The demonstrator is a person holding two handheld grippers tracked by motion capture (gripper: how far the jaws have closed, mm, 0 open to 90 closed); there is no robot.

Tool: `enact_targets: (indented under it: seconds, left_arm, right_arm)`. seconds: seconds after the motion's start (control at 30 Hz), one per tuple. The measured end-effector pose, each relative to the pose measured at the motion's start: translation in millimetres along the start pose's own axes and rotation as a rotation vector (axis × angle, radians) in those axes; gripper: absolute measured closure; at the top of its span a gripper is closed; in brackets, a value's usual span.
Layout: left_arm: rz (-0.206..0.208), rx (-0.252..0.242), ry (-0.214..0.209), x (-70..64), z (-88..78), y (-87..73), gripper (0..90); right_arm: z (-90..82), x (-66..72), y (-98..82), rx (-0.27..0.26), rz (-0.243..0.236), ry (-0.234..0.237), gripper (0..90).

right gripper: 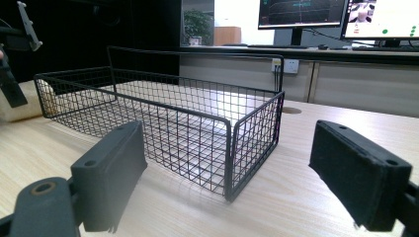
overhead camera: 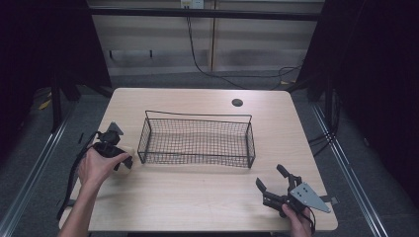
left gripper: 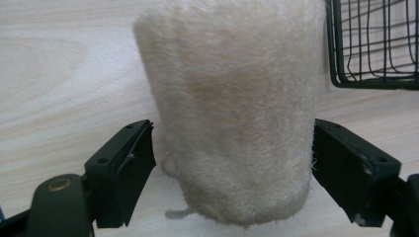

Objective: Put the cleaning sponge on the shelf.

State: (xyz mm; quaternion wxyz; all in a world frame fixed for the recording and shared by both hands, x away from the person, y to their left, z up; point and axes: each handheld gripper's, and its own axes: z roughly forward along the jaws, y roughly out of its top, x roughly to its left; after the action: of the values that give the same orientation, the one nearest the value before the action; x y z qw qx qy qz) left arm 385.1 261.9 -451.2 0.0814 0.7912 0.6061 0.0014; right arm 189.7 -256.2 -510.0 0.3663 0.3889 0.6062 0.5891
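Note:
A cream, fuzzy soft object (left gripper: 232, 89) lies on the wooden table just left of a black wire basket (overhead camera: 197, 117). My left gripper (overhead camera: 126, 160) is lowered over it, and a hand covers most of the gripper. In the left gripper view the object stands between the two jaws of my left gripper (left gripper: 232, 128); the right pad is at its edge, the left pad a sliver away, and the fur is not squeezed. My right gripper (overhead camera: 270, 177) rests near the table's front right corner, open with nothing between its jaws (right gripper: 230, 133), facing the basket (right gripper: 163, 108).
The basket (left gripper: 365, 84) holds nothing and its corner is close to the object's right side. A round cable hole (overhead camera: 237, 102) sits at the table's back. Bare tabletop (overhead camera: 197, 197) runs along the front. Monitors (right gripper: 301, 12) stand behind the table.

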Motion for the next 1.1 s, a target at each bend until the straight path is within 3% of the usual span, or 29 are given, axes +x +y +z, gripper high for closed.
enact_targets:
  seconds: [0.1, 0.23, 0.43, 0.47, 0.87, 1.1]
  left_arm:
    - [-0.001, -0.002, -0.008, 1.1, 1.3, 0.9, 18.8]
    - [-0.018, -0.003, 0.012, 1.1, 4.3, 1.5, 19.2]
    - [-0.004, 0.016, 0.005, 0.3, 7.2, 0.2, 30.3]
    - [-0.019, 0.013, 0.003, 0.0, 8.1, -0.1, 31.4]
    - [-0.019, 0.026, 0.029, 1.7, 6.4, -2.7, 32.4]
    - [-0.014, 0.027, 0.002, 3.9, 0.9, -5.3, 32.5]
  right_arm:
    - [0.1, -0.2, 0.1, 0.001, 0.000, 0.001, 13.4]
    - [0.0, -0.3, 0.0, 0.001, 0.002, 0.003, 13.3]
    - [0.1, -0.3, 0.1, 0.001, 0.000, 0.004, 13.4]
    - [0.1, -0.3, 0.0, 0.000, 0.000, 0.004, 13.4]
    - [0.3, -0.7, 0.1, 0.002, 0.000, 0.007, 13.4]
    - [0.4, -0.6, 0.1, 0.003, 0.000, 0.006, 13.3]
